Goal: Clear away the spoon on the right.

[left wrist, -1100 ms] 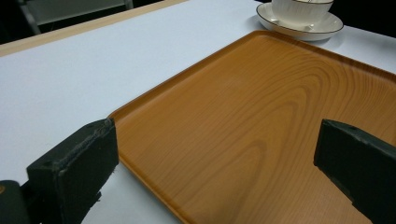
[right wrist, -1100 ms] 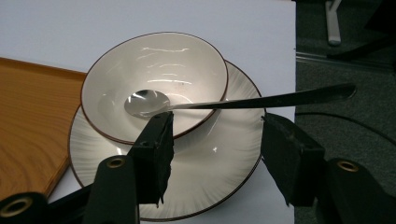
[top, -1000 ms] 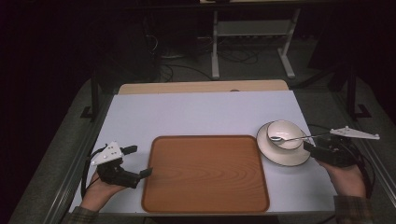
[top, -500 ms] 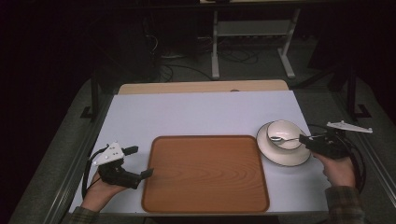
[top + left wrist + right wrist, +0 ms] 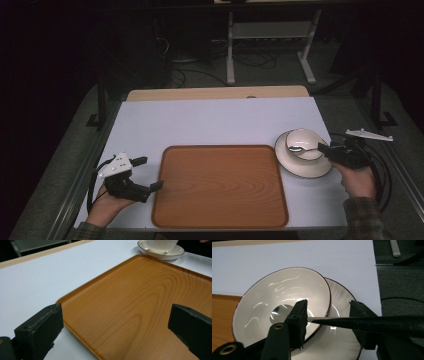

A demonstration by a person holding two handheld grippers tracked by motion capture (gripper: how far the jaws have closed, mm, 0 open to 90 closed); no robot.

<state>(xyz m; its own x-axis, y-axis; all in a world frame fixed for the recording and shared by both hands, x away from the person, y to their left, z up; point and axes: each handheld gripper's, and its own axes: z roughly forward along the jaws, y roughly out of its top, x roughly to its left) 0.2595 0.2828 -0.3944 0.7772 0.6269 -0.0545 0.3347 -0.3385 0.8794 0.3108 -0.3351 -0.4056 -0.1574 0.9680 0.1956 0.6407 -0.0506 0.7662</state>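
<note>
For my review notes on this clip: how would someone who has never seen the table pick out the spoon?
Start at the big wooden tray in the middle of the white table. Just off its far right corner a white bowl sits on a white plate. The spoon lies in that bowl, thin and metallic, its handle reaching toward the right gripper.

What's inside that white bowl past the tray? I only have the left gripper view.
Observer: A metal spoon lies in the bowl, its handle pointing toward the right gripper.
Operator: Is that gripper shut on the handle?
Observer: No. The right gripper view shows its jaws apart, the handle running between them.
Operator: Is the bowl centred on its plate?
Observer: No, it sits off-centre on the plate.
</note>
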